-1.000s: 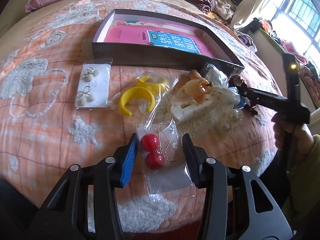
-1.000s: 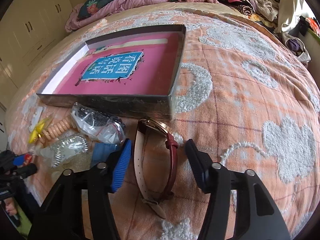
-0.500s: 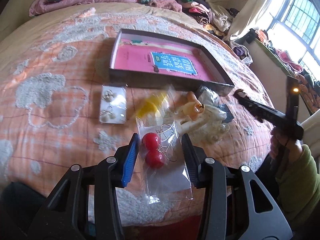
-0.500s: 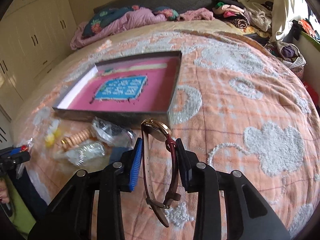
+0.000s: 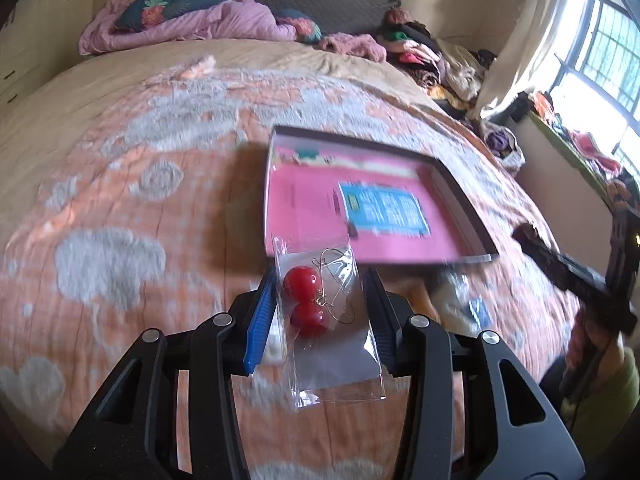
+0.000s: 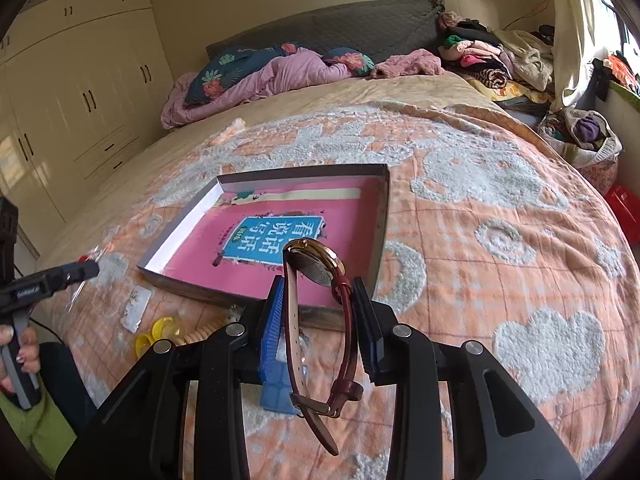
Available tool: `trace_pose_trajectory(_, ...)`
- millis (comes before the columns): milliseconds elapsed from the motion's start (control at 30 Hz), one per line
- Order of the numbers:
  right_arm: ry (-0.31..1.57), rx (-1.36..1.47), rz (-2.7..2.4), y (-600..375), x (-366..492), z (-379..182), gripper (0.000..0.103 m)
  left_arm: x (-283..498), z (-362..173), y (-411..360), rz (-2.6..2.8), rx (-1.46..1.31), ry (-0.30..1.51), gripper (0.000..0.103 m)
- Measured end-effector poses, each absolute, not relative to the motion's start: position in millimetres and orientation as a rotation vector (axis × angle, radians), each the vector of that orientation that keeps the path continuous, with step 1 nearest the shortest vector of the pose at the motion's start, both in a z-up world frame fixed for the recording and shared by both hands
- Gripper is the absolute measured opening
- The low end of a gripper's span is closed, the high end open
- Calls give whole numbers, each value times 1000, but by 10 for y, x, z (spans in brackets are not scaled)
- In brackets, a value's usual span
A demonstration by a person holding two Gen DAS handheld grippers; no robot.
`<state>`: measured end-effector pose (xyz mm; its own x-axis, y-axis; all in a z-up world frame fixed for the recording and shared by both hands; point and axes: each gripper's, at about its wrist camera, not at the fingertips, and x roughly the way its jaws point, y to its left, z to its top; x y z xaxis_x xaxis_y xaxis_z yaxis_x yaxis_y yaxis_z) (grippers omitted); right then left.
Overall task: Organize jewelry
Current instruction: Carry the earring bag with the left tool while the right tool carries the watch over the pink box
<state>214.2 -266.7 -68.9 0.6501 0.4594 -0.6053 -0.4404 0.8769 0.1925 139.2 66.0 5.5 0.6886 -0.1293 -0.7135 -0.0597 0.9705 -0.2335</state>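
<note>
Left claw (image 5: 320, 304) pinches a blurred earring bag (image 5: 332, 320); right claw (image 6: 318, 316) pinches a watch (image 6: 320, 320), dial hidden.

Both views look forward and down along their own fingers, from close above the bed (image 5: 120, 208). Both take in the box (image 5: 464, 196), mid-frame, and the headboard (image 6: 360, 28) across the upper frame.

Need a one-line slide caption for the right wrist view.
Right gripper clamps a red-strapped watch above the orange bedspread, with the pink-lined box just ahead.
</note>
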Motion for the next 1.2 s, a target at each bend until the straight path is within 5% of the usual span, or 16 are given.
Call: trace_pose_trajectory(1200,748,-95,462,-1973,3116,-1019,31,2607,-582,438,-51,-146,871,36)
